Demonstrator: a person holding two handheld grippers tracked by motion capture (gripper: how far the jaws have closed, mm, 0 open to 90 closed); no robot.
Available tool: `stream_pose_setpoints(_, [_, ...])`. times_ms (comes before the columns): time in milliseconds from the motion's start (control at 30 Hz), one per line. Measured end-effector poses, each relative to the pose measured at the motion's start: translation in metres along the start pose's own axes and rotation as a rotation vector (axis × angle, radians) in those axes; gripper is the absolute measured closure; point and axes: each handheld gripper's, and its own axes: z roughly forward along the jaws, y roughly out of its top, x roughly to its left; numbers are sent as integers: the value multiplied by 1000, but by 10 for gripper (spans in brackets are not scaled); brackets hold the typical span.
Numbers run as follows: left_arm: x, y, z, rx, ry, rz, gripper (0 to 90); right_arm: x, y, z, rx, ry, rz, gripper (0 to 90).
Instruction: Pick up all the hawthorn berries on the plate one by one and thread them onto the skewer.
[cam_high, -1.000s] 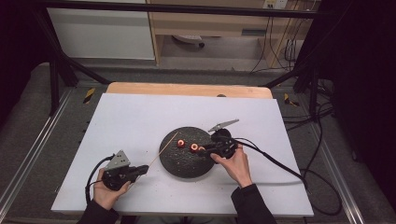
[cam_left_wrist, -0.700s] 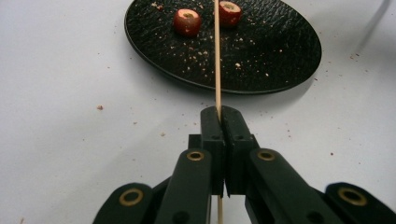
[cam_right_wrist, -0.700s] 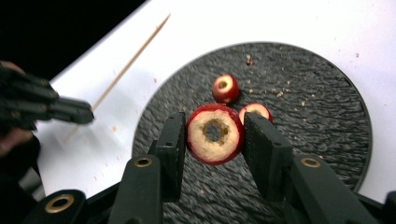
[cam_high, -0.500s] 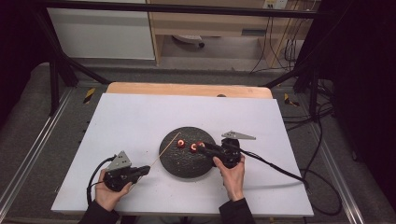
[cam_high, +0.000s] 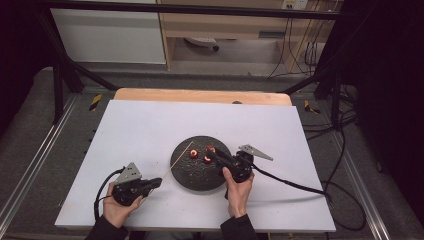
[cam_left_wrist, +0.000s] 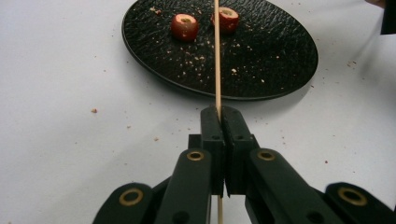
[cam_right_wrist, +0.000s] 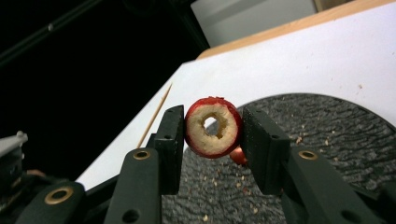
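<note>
A black textured plate (cam_high: 197, 175) lies at the table's middle, with two cored red fruit pieces (cam_high: 193, 154) on it. My right gripper (cam_high: 212, 152) hovers over the plate, shut on a third cored fruit piece (cam_right_wrist: 213, 127), hole facing the camera. Another red piece (cam_right_wrist: 238, 156) peeks out below it on the plate (cam_right_wrist: 336, 140). My left gripper (cam_high: 157, 181) rests at the front left, shut on a thin wooden skewer (cam_left_wrist: 217, 70). The skewer (cam_high: 175, 164) points up across the plate's left rim. The left gripper (cam_left_wrist: 219, 112) looks toward both fruits (cam_left_wrist: 184, 26) on the plate (cam_left_wrist: 261, 65).
Crumbs dot the white tabletop (cam_high: 150, 130) around the plate. A wooden strip (cam_high: 200, 95) edges the table's far side. The right gripper's cable (cam_high: 290, 182) trails off to the right. Dark floor and metal rails surround the table.
My right gripper has sunk toward the plate with the fruit piece, and its grey plate has swung over to the right. The left gripper and skewer have stayed still.
</note>
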Motion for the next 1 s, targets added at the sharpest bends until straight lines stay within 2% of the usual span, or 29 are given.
stream_pose_setpoints(33, [-1,0,0,-2,2,-1,881,0,0,0,0,0,0,610])
stream_pose_setpoints(100, [-2,0,1,-7,3,-6,882,0,-2,2,-66,6,21,610])
stream_pose_setpoints(133, [-2,1,1,-9,5,-7,882,0,-2,2,-66,6,21,610])
stream_pose_setpoints(167, [-3,1,1,-10,5,-8,882,1,-3,4,-108,9,45,610])
stream_pose_setpoints(200, [-4,1,1,-14,5,-9,882,1,-3,4,-108,9,45,610])
stream_pose_setpoints(300, [-5,2,2,-20,9,-16,881,1,-5,6,-175,15,79,610])
stream_pose_setpoints(600, [-15,9,7,-44,31,-37,881,0,0,10,-262,41,121,610])
stream_pose_setpoints(667, [-19,12,9,-47,37,-29,881,-1,4,10,-296,50,131,610])
stream_pose_setpoints(800, [-26,19,14,-50,44,-19,882,-2,9,10,-316,56,142,610])
stream_pose_setpoints(1000, [-35,29,23,-55,32,-7,881,-4,17,11,-363,60,151,610])
